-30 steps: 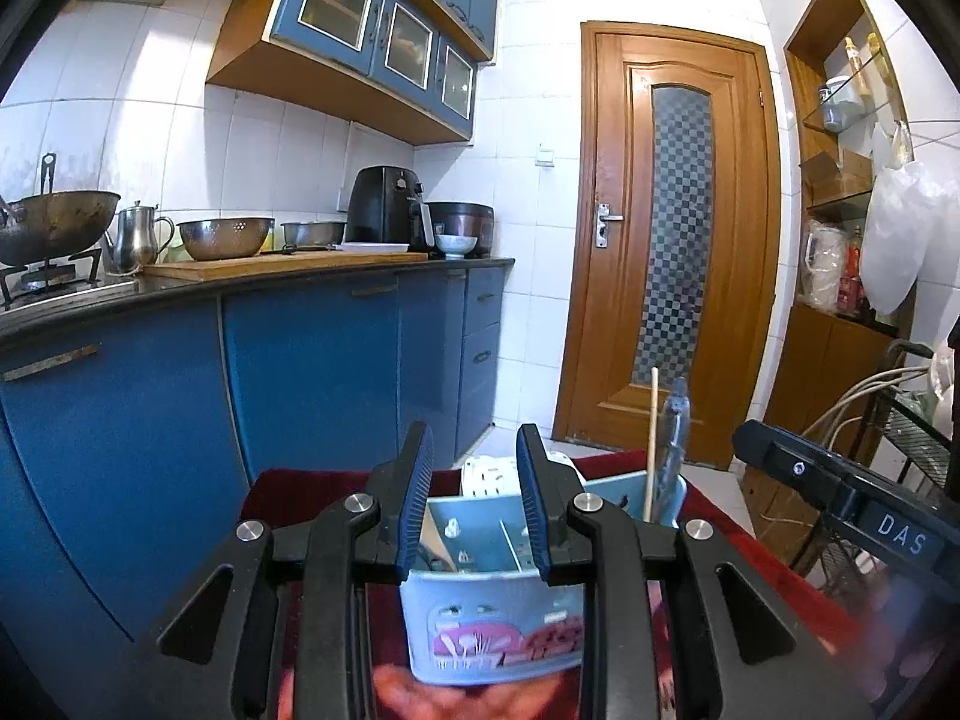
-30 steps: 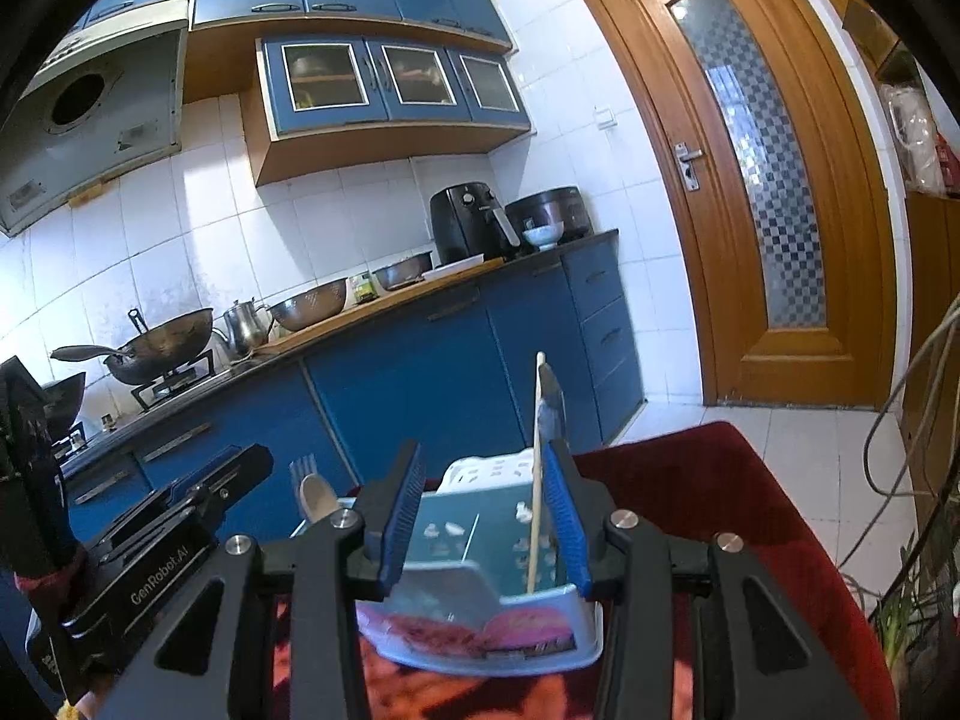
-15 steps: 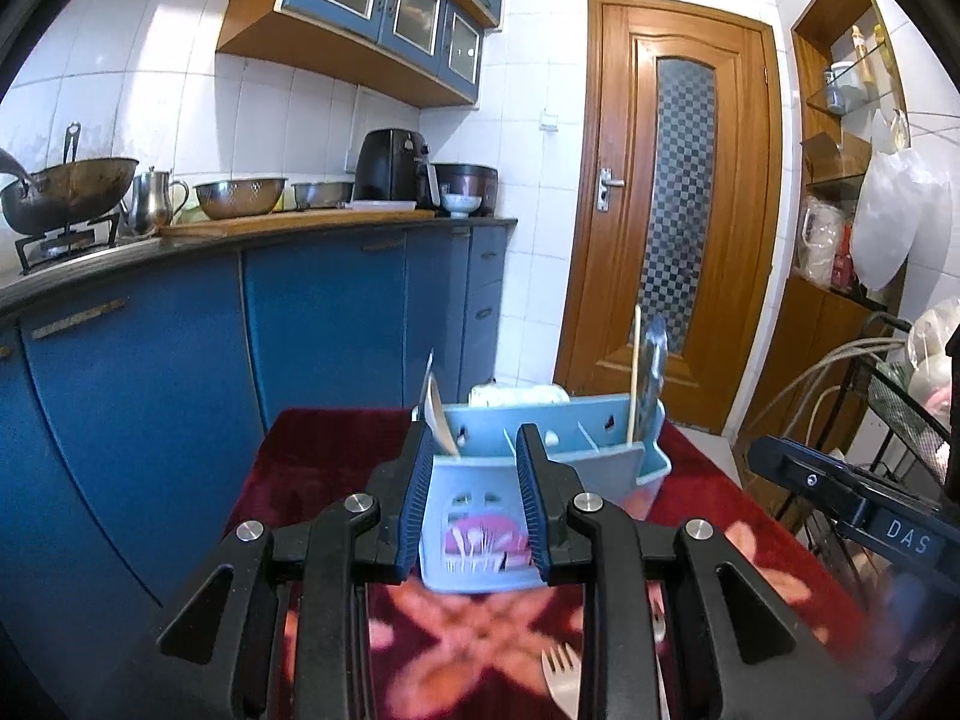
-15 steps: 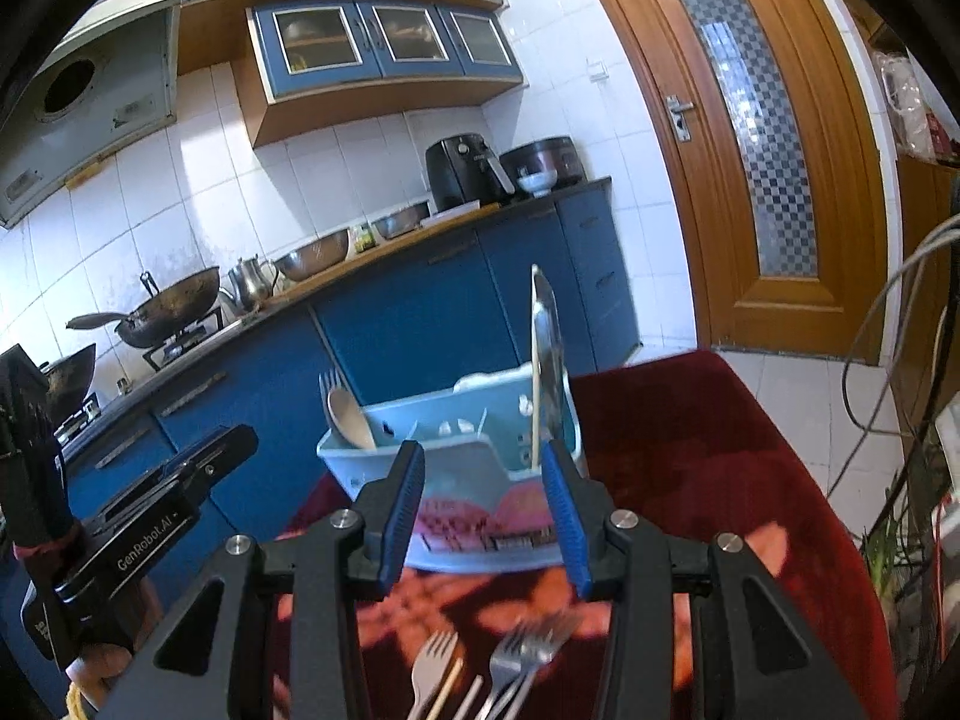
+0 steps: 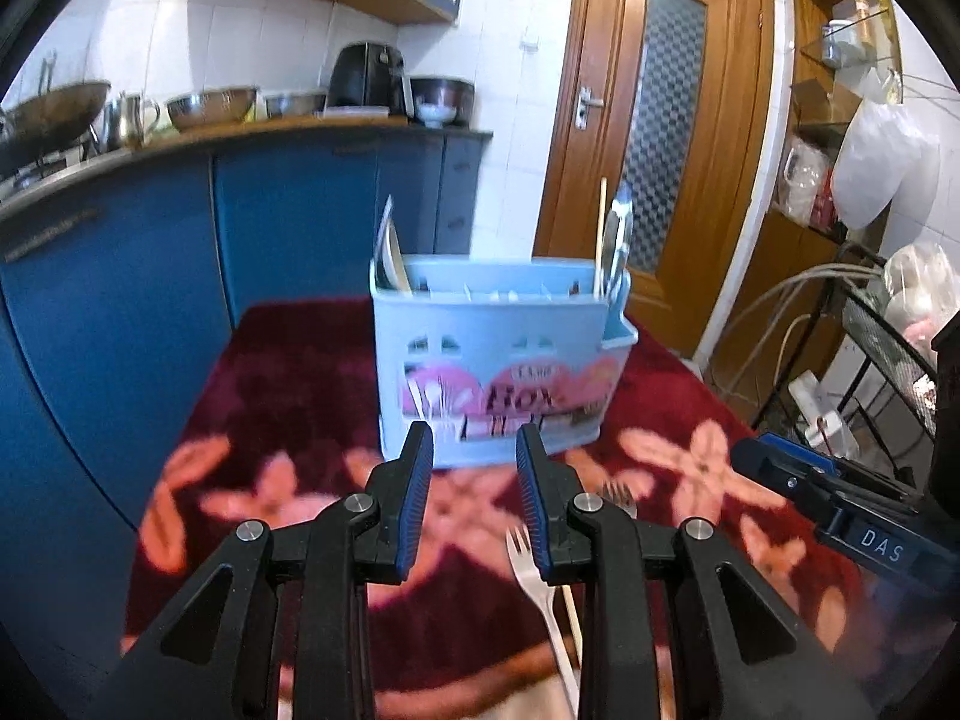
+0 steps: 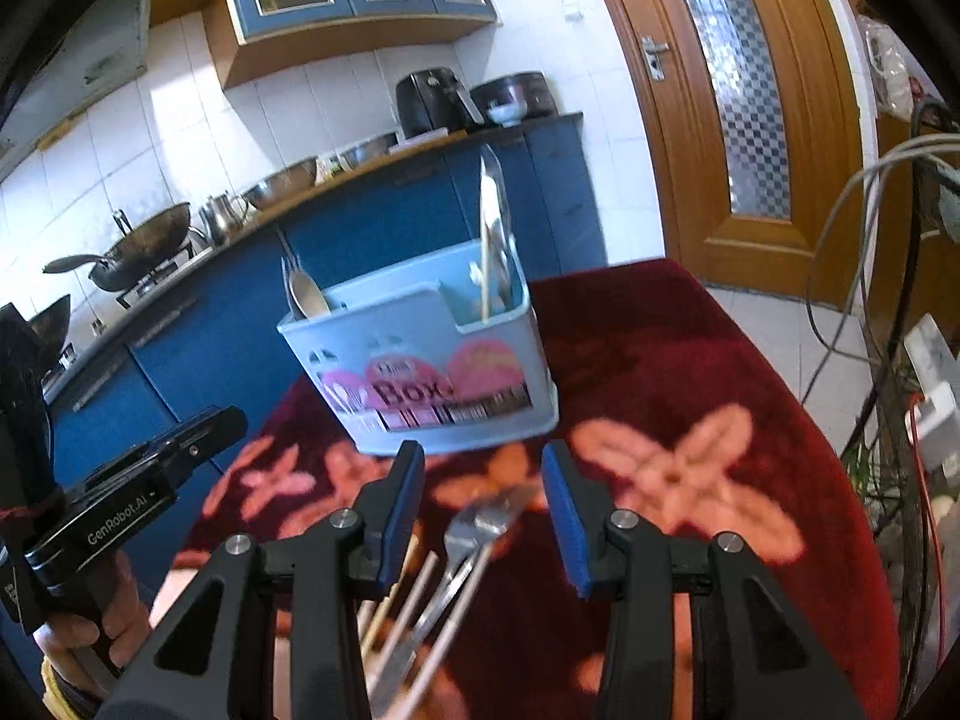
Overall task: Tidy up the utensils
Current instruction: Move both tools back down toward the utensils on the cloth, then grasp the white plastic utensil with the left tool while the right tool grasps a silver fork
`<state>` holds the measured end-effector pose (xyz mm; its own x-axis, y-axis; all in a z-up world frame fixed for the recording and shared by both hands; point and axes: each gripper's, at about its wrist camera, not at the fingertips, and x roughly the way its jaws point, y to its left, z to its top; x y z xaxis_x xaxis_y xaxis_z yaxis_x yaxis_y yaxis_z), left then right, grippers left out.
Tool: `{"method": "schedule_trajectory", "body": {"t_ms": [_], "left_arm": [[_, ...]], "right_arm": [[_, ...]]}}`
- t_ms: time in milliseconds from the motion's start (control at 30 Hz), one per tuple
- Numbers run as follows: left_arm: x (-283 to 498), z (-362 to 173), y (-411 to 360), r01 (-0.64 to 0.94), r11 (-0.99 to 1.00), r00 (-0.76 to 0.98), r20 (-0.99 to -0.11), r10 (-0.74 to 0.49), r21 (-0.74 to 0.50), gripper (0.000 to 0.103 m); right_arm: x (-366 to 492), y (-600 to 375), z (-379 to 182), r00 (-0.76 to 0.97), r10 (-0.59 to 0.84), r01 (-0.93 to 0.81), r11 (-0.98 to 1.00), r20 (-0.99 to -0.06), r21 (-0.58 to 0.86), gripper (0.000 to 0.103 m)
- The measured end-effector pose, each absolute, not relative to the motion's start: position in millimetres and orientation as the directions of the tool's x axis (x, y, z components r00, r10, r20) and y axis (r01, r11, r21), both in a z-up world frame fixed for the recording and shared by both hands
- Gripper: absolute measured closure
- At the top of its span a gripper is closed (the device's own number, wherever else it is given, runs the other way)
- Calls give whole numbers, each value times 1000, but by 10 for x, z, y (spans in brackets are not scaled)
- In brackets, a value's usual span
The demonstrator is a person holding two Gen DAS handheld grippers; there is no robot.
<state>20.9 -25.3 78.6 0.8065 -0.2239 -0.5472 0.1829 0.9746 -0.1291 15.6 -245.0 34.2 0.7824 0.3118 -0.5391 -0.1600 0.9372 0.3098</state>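
A light blue utensil caddy [image 5: 498,360] [image 6: 432,360] stands on a dark red flowered tablecloth [image 5: 288,396]. A spoon [image 6: 307,294] leans in its left end. A chopstick [image 6: 483,276] and a metal utensil stand upright in its right end. Loose forks [image 5: 528,564] [image 6: 480,528] and chopsticks [image 6: 390,600] lie on the cloth in front of it. My left gripper [image 5: 474,444] hovers short of the caddy, its jaws apart and empty. My right gripper [image 6: 483,462] is open above the forks, touching nothing.
Blue kitchen cabinets [image 5: 150,252] run along the left with a wok [image 6: 138,240], bowls and an air fryer [image 5: 366,75] on the counter. A wooden door [image 5: 660,150] is behind. A wire rack [image 5: 888,348] and cables stand at the right.
Both grippers have tipped down and sunk toward the table. The caddy has risen in both views, and the forks and chopsticks on the cloth have come into sight. The jaws have kept their width.
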Motion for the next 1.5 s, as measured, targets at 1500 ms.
{"method": "schedule_trajectory", "body": {"t_ms": [1500], "left_arm": [[656,-110,-600,228,911,527,-744,-411,-342,101]], "right_arm": [[114,-2763,-250,691,317,-94,930,-650,355,59]]}}
